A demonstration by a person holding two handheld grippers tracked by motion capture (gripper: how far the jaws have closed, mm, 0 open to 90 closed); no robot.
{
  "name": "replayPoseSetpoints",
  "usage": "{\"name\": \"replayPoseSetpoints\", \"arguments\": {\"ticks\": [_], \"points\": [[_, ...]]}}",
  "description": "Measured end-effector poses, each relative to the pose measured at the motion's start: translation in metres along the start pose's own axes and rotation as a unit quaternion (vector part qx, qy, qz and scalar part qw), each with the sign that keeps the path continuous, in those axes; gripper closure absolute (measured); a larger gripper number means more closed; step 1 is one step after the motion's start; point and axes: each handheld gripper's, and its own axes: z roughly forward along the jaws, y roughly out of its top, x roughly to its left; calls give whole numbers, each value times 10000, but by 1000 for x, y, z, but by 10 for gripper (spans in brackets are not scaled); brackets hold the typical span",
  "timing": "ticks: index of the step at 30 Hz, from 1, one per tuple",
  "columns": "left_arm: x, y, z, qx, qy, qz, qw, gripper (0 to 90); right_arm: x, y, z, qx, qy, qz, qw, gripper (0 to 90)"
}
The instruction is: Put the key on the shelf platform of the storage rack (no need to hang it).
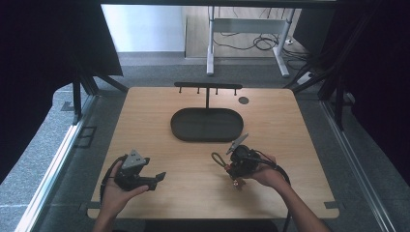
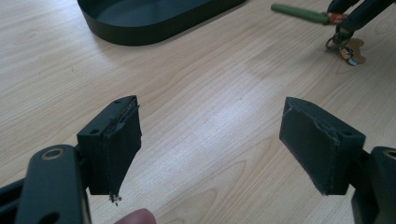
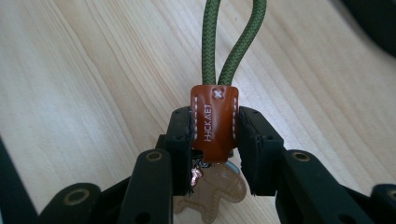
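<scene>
While the right gripper (image 3: 215, 135) clamps its 2 jaws on the brown leather tab (image 3: 214, 121) of a keychain (image 1: 223, 161), the green cord loop (image 3: 231, 42) sticks out past the jaws over the table (image 1: 193, 188), near the dark tray (image 1: 207, 124). A tan charm (image 3: 219, 189) hangs under the tab. The left gripper (image 2: 210, 144) is spread wide with nothing between its jaws, well apart from the keychain.
</scene>
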Motion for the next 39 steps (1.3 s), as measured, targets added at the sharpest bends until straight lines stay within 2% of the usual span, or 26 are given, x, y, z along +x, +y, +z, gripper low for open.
{"name": "replayPoseSetpoints", "arguments": {"ticks": [10, 23, 39], "points": [[0, 0, 1, 17, 5, -4, 10000, 211, -5, 2, -21, -275, -60, 56, 9996, 674], [-1, 0, 0, 19, 5, 5, 10000, 211, -9, 13, -46, -580, -11, 45, 9983, 674], [0, 0, 0, -6, 1, 5, 10000, 210, -14, 34, -57, -747, 35, -38, 9972, 674]]}}
